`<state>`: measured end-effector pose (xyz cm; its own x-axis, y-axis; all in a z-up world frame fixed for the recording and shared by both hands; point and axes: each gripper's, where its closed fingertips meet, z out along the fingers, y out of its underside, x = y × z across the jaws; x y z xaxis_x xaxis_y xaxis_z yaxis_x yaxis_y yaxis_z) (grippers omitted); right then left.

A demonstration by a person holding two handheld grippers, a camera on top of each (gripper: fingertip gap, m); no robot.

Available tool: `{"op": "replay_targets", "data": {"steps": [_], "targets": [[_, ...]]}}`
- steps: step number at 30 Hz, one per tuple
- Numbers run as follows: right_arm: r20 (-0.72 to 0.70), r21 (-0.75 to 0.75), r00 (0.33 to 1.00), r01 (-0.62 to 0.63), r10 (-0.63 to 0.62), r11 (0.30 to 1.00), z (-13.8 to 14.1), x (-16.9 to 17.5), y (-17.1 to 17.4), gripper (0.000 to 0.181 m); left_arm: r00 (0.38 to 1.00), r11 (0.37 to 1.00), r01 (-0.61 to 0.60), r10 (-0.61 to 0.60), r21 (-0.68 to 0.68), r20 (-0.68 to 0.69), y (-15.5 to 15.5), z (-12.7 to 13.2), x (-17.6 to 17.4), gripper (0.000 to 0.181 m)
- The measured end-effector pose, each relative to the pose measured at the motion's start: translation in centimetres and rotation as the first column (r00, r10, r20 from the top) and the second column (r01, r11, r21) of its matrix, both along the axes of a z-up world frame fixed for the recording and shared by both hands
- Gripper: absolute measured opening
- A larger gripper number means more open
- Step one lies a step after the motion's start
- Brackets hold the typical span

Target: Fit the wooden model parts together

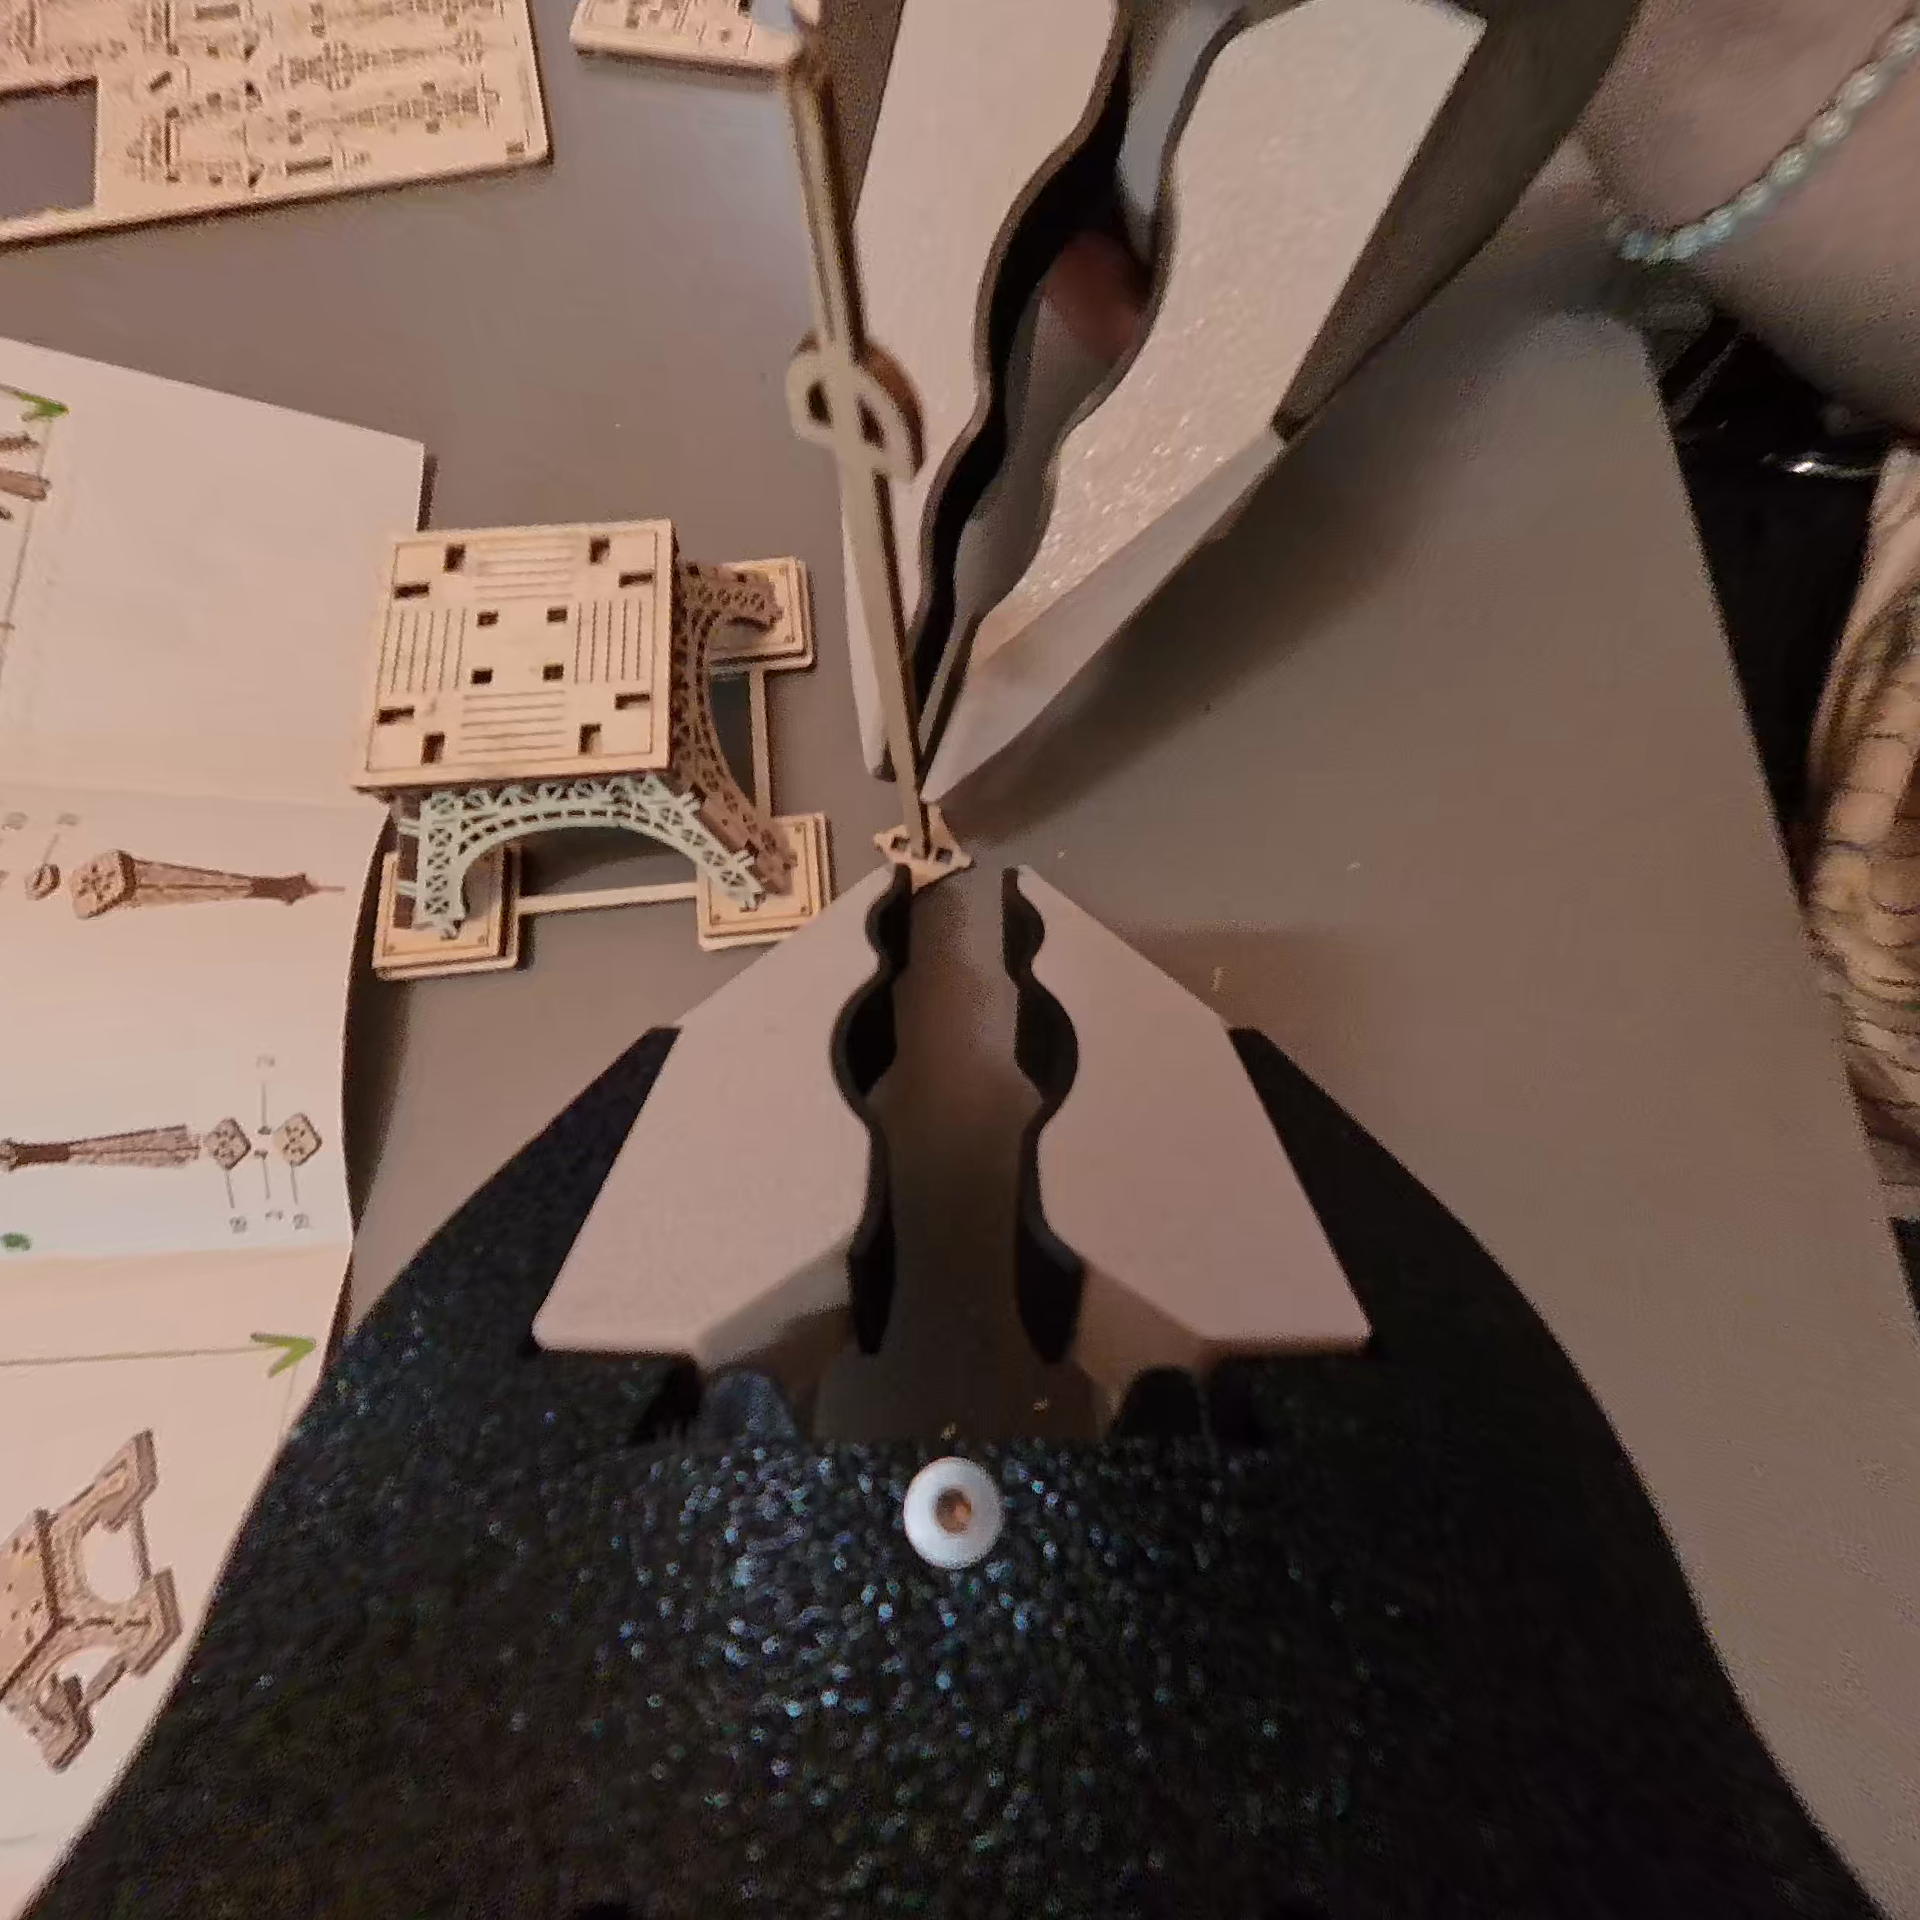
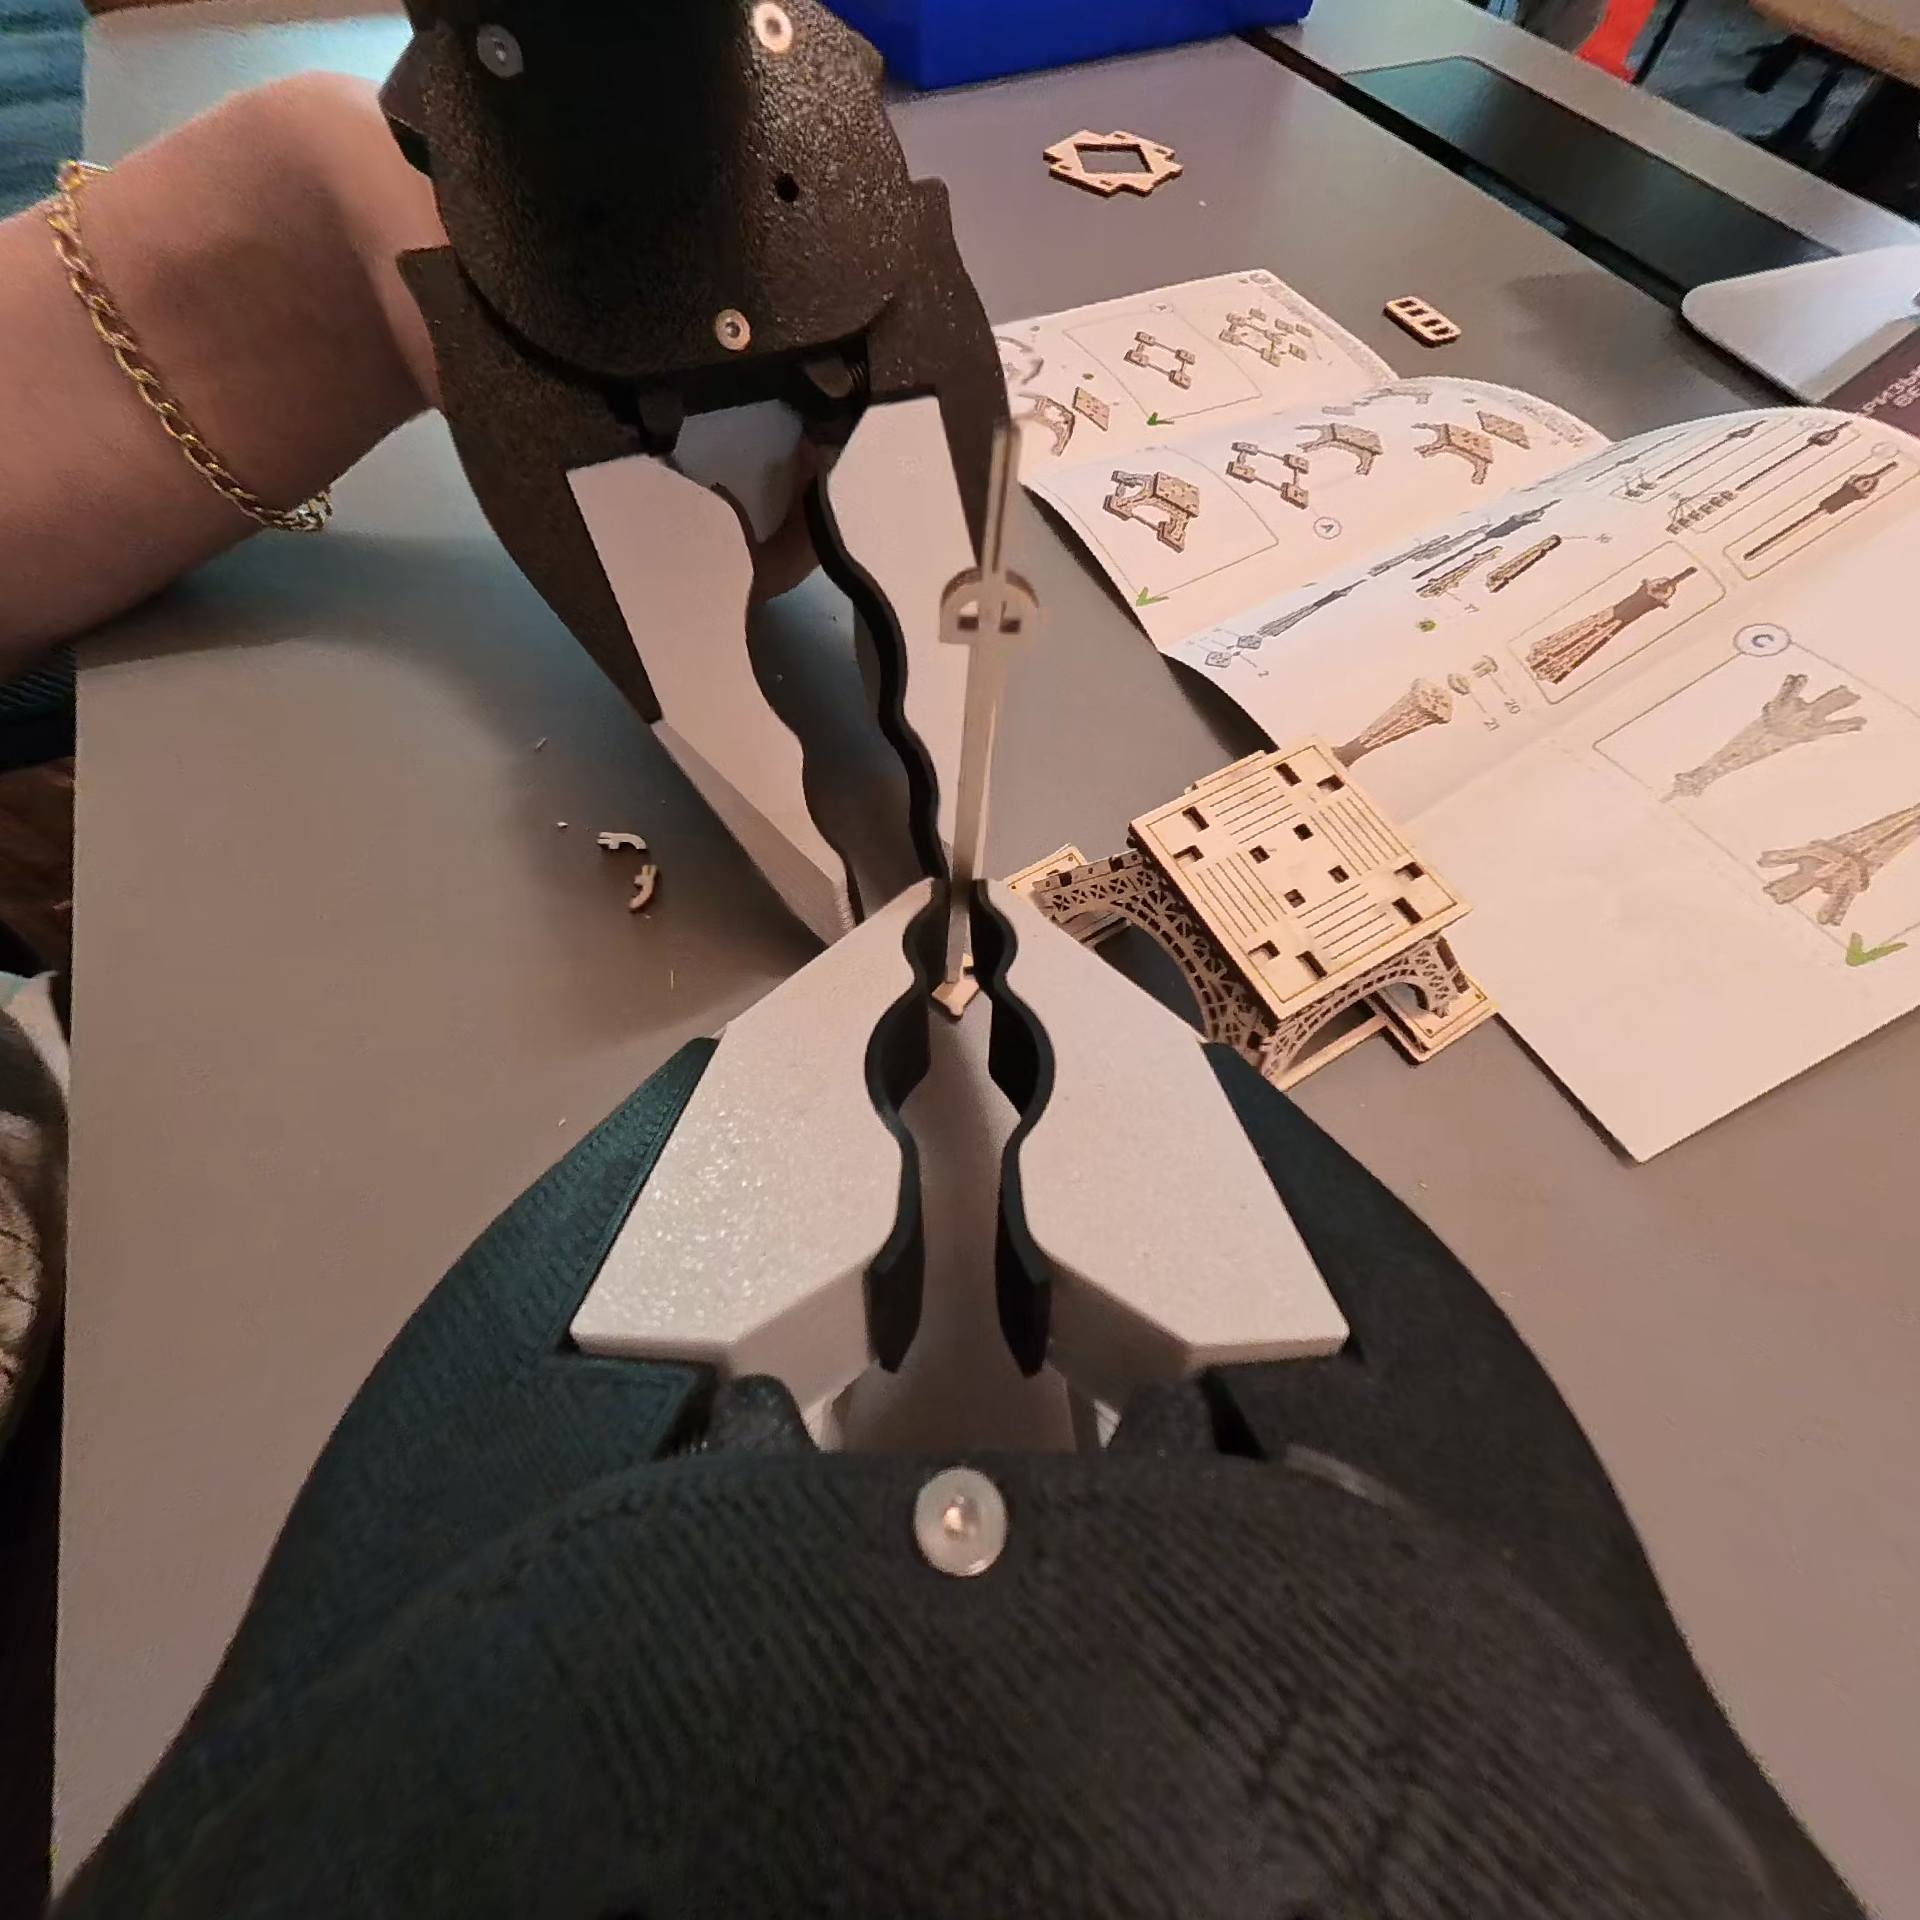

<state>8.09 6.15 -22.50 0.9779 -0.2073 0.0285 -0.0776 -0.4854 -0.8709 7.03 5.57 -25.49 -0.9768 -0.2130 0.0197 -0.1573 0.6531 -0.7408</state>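
1. the right tongs (image 2: 961, 940) are clamped on the lower end of a thin wooden spire (image 2: 982, 727), which stands nearly upright above the grey tabletop (image 2: 364, 1039).
2. the left tongs (image 1: 925, 862) meet them tip to tip — closed on a small flat wooden piece (image 1: 923, 847) at the spire's foot.
3. the tower base (image 2: 1288, 904) stands on the tabletop just beside the tongs, next to an open instruction booklet (image 2: 1558, 644).
4. a cut-out wooden sheet (image 1: 270, 104) lies further off.

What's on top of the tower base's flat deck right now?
Nothing sits on the tower base; its slotted deck is bare. The spire is held off to the side. Beneath the deck only arched legs show; the inside is hidden.
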Motion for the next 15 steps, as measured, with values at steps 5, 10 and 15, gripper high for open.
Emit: {"op": "replay_targets", "data": {"steps": [5,10,15], "targets": [[-0.037,0.008,0.999,0.007,-0.007,1.0,0.0,0.2,-0.1,0.002,1.0,0.99,-0.013,0.013,-0.141,-0.002,-0.5,2.4,0.2,0.011],[-0.051,0.007,0.999,0.004,-0.004,1.0,-0.1,0.2,0.0,0.002,0.999,0.98,-0.042,0.044,-0.193,0.008,-0.3,3.4,0.8,0.01],[-0.075,0.012,0.997,0.002,-0.001,1.0,-0.1,0.3,-0.1,0.002,0.998,0.973,-0.053,0.056,-0.225,0.01,-0.2,4.0,1.0,0.009]]}}
